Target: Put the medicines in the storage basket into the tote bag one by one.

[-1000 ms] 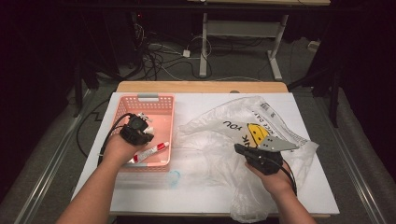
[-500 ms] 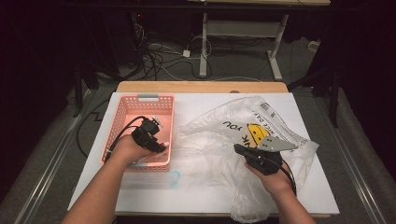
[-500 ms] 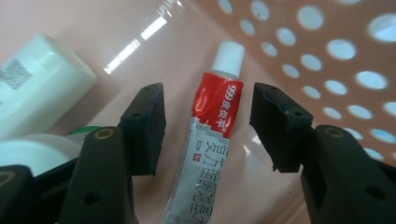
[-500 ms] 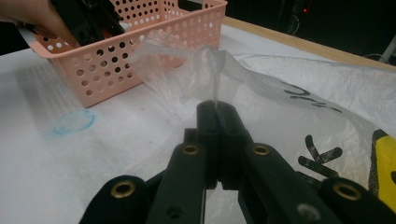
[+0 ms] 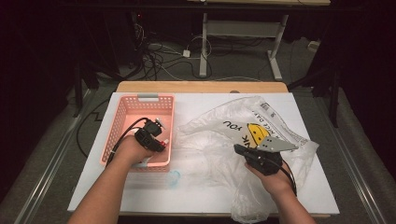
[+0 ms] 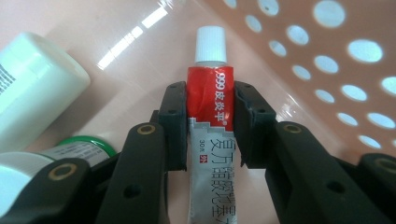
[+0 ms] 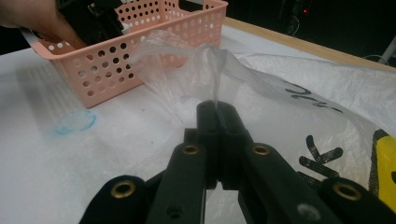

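The tube [image 6: 208,100], red at the top with a white ribbed cap and a white lower part with printed characters, is lying in the middle of the left gripper view, inside the pink basket [image 5: 122,122]. The left gripper [image 6: 208,122] is sitting around the tube: both pads are lying against its red section, and the jaws have just been closing on it. In the high view this gripper [image 5: 158,140] is sitting left of centre, inside the basket near its right wall. A white bottle [image 6: 32,88] is lying at the upper left of the left gripper view, and a green-rimmed container [image 6: 81,148] is showing at the lower left.

The right gripper [image 7: 217,112] is clenching a fold of the clear plastic bag [image 7: 299,93]; its jaws are standing fully together on the film. In the high view this gripper [image 5: 239,150] is sitting right of centre on the bag [image 5: 219,130], which is spreading across the white table [image 5: 93,186]. The bag is carrying black lettering and a yellow smiley print.
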